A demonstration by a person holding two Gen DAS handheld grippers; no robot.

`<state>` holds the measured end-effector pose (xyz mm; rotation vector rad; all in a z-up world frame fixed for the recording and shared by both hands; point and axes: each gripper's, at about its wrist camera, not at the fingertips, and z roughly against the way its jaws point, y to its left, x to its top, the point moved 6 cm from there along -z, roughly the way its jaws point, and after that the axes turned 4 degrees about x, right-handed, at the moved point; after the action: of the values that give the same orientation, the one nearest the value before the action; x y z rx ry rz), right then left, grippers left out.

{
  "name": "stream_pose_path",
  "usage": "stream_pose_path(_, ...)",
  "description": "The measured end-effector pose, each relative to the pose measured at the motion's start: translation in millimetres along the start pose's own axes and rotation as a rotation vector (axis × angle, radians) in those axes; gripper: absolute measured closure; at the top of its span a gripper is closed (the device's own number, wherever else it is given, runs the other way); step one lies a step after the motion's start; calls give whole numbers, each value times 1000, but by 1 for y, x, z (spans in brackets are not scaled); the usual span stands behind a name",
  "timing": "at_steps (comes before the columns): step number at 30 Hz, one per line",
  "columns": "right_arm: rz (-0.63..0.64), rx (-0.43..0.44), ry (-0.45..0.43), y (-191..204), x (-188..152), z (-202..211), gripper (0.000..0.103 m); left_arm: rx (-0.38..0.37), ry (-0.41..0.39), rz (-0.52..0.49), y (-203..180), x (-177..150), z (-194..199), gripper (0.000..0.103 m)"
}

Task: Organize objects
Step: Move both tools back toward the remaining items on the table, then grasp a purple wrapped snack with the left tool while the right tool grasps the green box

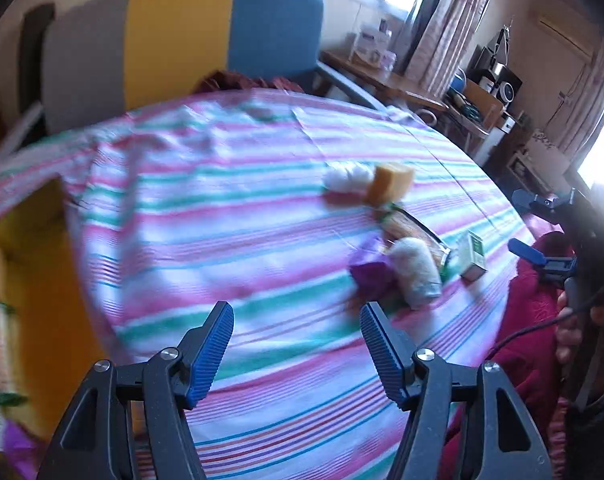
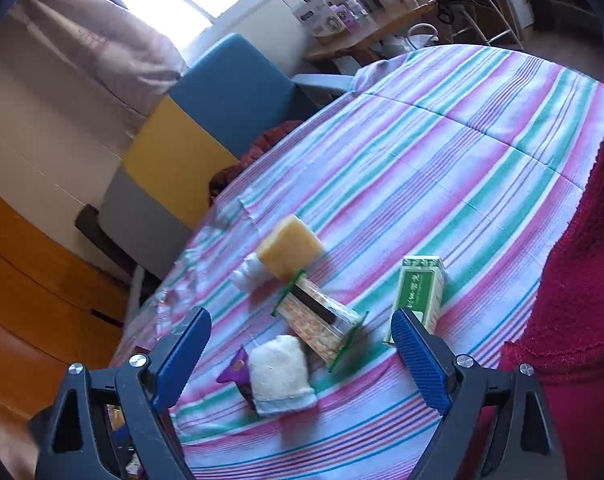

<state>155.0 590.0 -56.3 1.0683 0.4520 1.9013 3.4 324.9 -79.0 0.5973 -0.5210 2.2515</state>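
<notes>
Both claws hang above the striped cloth (image 2: 442, 152), nothing picked yet: this looks like the approach step. The right gripper (image 2: 299, 354) is spread wide and empty, and the white pouch (image 2: 281, 372) lies just beyond its tips. Touching the pouch: a purple wrapper (image 2: 233, 368) on one side, a clear cracker pack (image 2: 318, 320) behind. Farther behind sit the yellow sponge (image 2: 289, 246) and cotton balls (image 2: 249, 274); the green box (image 2: 420, 292) lies off to the side. The left gripper (image 1: 297, 340) is spread and empty too, short of the pouch. Next move, I'd say: lower one claw squarely over a single item.
</notes>
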Motion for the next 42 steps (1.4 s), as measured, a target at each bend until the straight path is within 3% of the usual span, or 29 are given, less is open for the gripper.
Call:
stream_pose_path(8,5,26,28,1,-2,-4,10,-96,43,14,-27,9,-29,36)
stream_pose_path(24,4,44,74,2,-6,-11,10,-220,122,174,-43,26,-85,36)
stream_pose_path(29,7,30,85,2,-7,-13,10,-213,129,181,-51,25,-109,37)
stream_pose_path(30,9,26,86,2,-7,-13,10,-227,114,190,-50,24,-110,41)
stream_pose_path(31,10,23,87,2,-7,-13,10,-224,105,189,-48,23,-110,61)
stream_pose_path(32,11,20,88,2,-7,-14,10,-215,118,184,-46,21,-112,63)
stream_pose_path(37,10,6,96,2,-8,-15,10,-237,112,200,-30,13,-101,64)
stream_pose_path(42,6,-8,100,0,-9,-17,10,-138,87,122,-17,3,-83,64)
